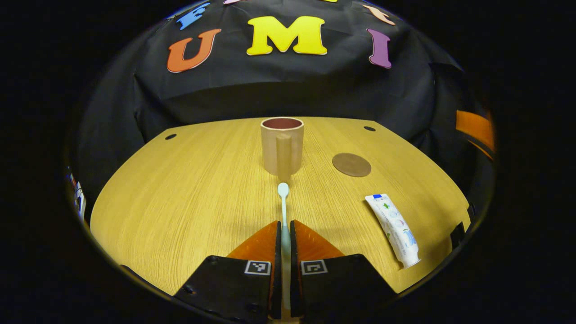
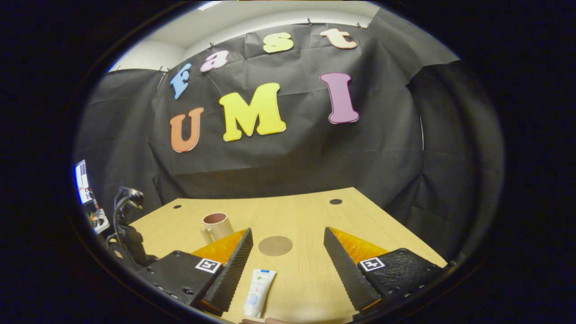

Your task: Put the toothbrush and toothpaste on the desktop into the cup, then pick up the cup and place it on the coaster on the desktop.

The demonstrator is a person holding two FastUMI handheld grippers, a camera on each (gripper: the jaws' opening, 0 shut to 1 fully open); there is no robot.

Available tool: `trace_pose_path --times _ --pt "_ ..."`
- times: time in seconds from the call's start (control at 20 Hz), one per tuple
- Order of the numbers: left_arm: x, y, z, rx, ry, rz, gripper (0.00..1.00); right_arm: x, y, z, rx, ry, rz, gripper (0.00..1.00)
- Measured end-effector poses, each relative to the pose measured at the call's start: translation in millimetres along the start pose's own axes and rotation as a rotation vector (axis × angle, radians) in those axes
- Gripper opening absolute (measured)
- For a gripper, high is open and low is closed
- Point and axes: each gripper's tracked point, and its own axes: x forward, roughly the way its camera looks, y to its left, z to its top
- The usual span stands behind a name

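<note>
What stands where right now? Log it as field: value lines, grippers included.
left gripper: shut on toothbrush, head pointing at cup
right gripper: open, above table, holding nothing
cup: upright on table, empty as far as visible, handle facing left gripper
toothpaste: lying flat on table, not in cup
coaster: bare, beside cup, apart from it
task stage: toothbrush gripped, nothing in cup yet

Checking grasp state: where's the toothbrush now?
Left gripper view: toothbrush clamped between the left gripper fingers, head pointing at the cup just ahead.
</note>
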Motion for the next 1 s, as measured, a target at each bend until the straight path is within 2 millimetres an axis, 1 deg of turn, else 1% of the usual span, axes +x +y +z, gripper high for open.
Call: trace_pose_path --times 0.1,0.15,0.25,0.3,0.35,0.4,0.45,0.5,0.6,0.65,0.7,0.75,0.8,0.85,0.9,0.95,1.0 --pt "-12.3 -0.5 21.0 0.008 -0.087 0.013 0.10 5.5 3.7 -11.1 -0.006 0.029 0.003 0.95" --pt "-18.6 -2.1 30.0 0.013 -0.127 0.013 0.10 8.6 8.6 -18.2 -0.011 0.046 0.013 0.95" --pt "-29.8 -3.4 45.0 0.020 -0.205 0.031 0.10 18.5 13.9 -37.8 -0.019 0.103 0.023 0.95" --pt "-35.1 -3.9 48.7 0.025 -0.230 0.036 0.10 24.2 16.6 -48.5 -0.019 0.136 0.027 0.95" --pt "-38.4 -4.9 53.1 0.021 -0.254 0.036 0.10 29.3 19.5 -58.9 -0.016 0.169 0.030 0.92" --pt "-43.4 -5.4 57.7 0.015 -0.273 0.034 0.10 35.2 22.5 -71.1 -0.011 0.207 0.037 0.93" --pt "-47.6 -3.2 61.8 0.002 -0.295 0.036 0.10 38.0 24.5 -85.5 -0.002 0.253 0.038 0.96" --pt "-50.6 -1.5 66.7 -0.011 -0.317 0.038 0.10 41.1 27.9 -100.4 0.009 0.303 0.043 0.96" --pt "-58.8 4.2 73.7 -0.029 -0.352 0.049 0.10 43.2 37.2 -130.5 0.024 0.407 0.048 0.96" --pt "-61.8 7.1 76.1 -0.031 -0.365 0.055 0.10 42.1 41.9 -143.3 0.028 0.451 0.042 0.91" --pt "-63.0 9.3 78.2 -0.032 -0.373 0.061 0.10 40.0 45.6 -152.9 0.029 0.483 0.030 0.95" --pt "-63.5 11.4 79.6 -0.030 -0.377 0.066 0.10 36.1 50.0 -162.6 0.021 0.513 0.024 0.89" --pt "-64.3 13.1 80.0 -0.029 -0.378 0.069 0.10 32.9 54.3 -170.7 0.006 0.541 0.023 0.92" --pt "-64.4 14.7 79.3 -0.029 -0.375 0.073 0.10 30.4 54.7 -174.3 -0.023 0.535 0.012 0.85" --pt "-63.8 15.3 79.2 -0.031 -0.374 0.073 0.10 30.6 54.9 -173.9 -0.053 0.525 0.000 0.89" --pt "-62.6 14.1 78.0 -0.032 -0.369 0.071 0.10 27.8 56.2 -174.5 -0.070 0.520 -0.008 0.82" --pt "-61.6 13.9 76.4 -0.036 -0.365 0.069 0.10 26.3 56.4 -176.1 -0.078 0.526 -0.015 0.80"
